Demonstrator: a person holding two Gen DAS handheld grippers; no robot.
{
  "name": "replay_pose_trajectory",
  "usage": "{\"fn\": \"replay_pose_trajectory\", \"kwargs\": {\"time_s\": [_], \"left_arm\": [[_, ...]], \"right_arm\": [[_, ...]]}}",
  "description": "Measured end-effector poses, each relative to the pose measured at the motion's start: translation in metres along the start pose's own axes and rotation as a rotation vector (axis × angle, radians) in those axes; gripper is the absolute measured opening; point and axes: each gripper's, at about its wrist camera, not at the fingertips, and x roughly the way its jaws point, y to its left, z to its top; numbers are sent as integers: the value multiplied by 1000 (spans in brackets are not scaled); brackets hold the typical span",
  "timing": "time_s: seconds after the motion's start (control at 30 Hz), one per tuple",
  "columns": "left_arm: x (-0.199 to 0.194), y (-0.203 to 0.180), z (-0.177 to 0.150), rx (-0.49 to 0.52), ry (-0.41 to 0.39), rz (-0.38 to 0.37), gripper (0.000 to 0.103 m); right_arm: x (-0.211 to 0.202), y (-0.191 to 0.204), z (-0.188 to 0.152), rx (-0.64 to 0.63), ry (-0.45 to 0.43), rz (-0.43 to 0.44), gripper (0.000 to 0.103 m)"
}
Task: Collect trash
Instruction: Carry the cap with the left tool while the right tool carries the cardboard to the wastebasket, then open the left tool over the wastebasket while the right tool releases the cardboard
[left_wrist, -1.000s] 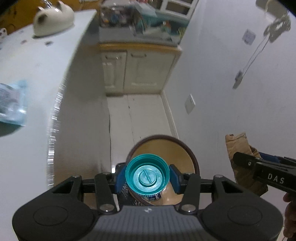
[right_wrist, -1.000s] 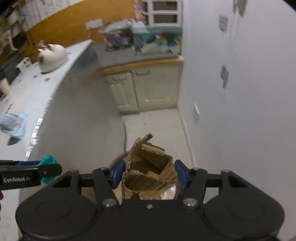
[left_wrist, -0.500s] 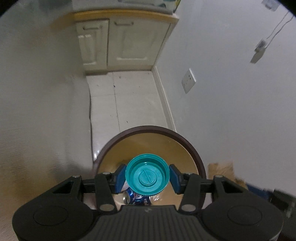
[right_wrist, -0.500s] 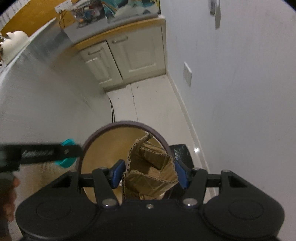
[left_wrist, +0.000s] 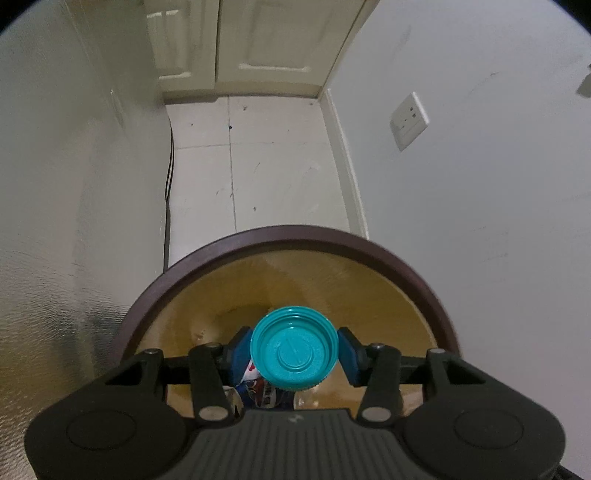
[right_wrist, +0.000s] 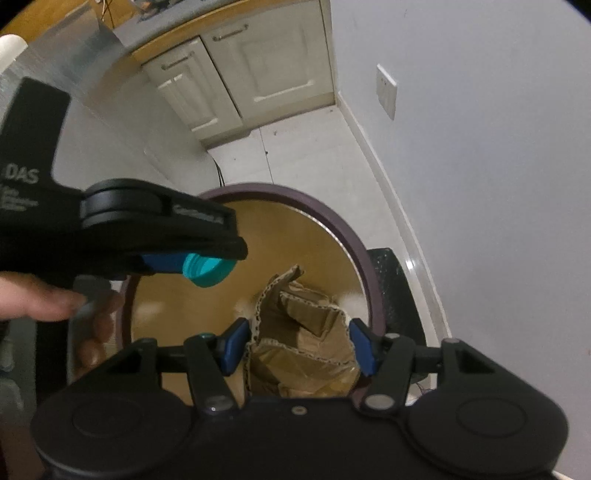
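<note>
Over the round brown-rimmed waste bin (left_wrist: 295, 240), the left gripper (left_wrist: 294, 354) is clamping a teal plastic screw cap (left_wrist: 294, 352) while the right gripper (right_wrist: 297, 345) is pinching crumpled brown cardboard (right_wrist: 303, 347); releasing both well inside the rim looks wisest.

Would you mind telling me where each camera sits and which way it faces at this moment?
Left wrist: on the left gripper, looking down into the bin; its fingers clamp a teal cap.
Right wrist: on the right gripper, looking down at the bin, clamping cardboard; the left gripper and a hand show.
Shared: bin, cap, wall socket.
</note>
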Motion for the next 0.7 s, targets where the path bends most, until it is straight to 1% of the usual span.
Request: {"fn": "replay_pose_trajectory", "kwargs": {"time_s": [0.23, 0.37, 0.5, 0.53, 0.6, 0.7], "left_arm": [[25, 9, 7, 20, -1, 21, 50], [32, 12, 7, 12, 9, -5, 50], [34, 13, 6, 6, 7, -9, 50], [36, 14, 7, -2, 9, -14, 50], [36, 16, 8, -15, 12, -25, 50], [37, 18, 8, -24, 15, -34, 50]], "right_arm": [[36, -5, -1, 26, 34, 7, 60], [62, -2, 2, 34, 70, 3, 61], [75, 14, 9, -53, 41, -4, 62], [79, 19, 11, -74, 38, -9, 64], [84, 28, 14, -131, 27, -49, 65], [86, 34, 12, -183, 16, -58, 70]]}}
